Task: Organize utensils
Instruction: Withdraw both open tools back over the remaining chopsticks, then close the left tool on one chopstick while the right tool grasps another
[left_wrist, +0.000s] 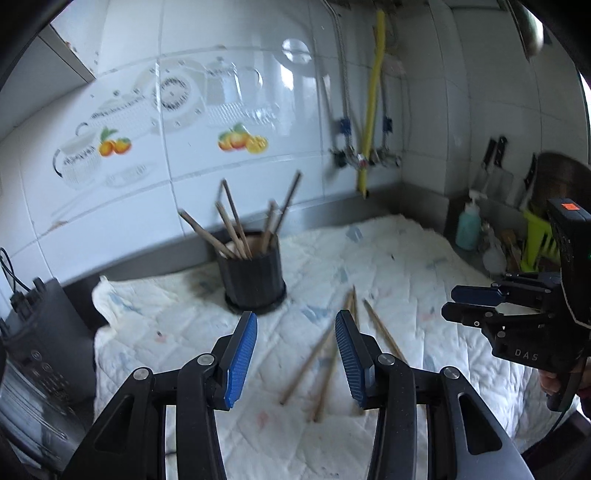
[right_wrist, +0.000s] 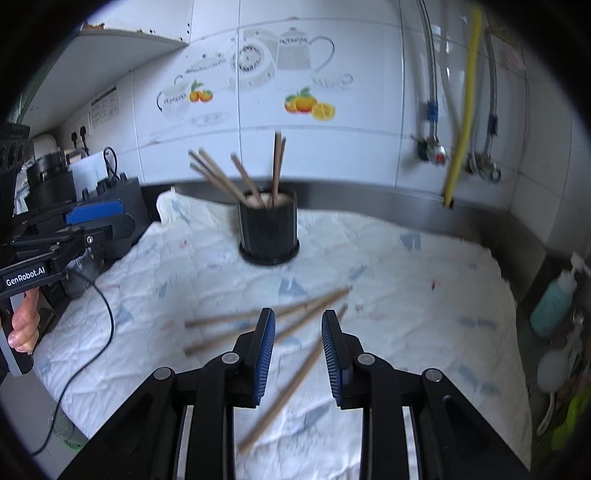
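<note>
Seemingly midway through the tidying: spreading across the counter, a white quilted cloth (left_wrist: 388, 258), soft and rumpled, likely giving a little under any downward press. Standing on it toward the tiled wall, a black ribbed holder (right_wrist: 267, 229), upright, already carrying several wooden chopsticks (right_wrist: 240, 181) leaning out at different angles; looking stable on its wide base, though probably tippable if knocked at the rim. Lying loose on the cloth nearer the cameras, three or so more chopsticks (right_wrist: 303, 306), fanned and partly crossing. Judging by their look: light, stiff, thin, prone to rolling or pivoting when pinched off-centre, so best taken near the middle, across the width, one at a time.

Hovering over them, the right gripper (right_wrist: 297, 354), jaws parted with one stick passing below the gap, nothing pinched. Hanging just short of the loose sticks, the left gripper (left_wrist: 295, 354), jaws standing wider, likewise empty.

Blurring throughout: stick outlines smearing, so the exact count and which stick is lying on top staying uncertain. Hiding the near ends of the loose sticks, the gripper fingers in both views. Staying out of sight, the inside of the holder. Cropping at the edges: a dark appliance (left_wrist: 40, 332) at left, a teal soap bottle (right_wrist: 554, 302) and clutter at right.
</note>
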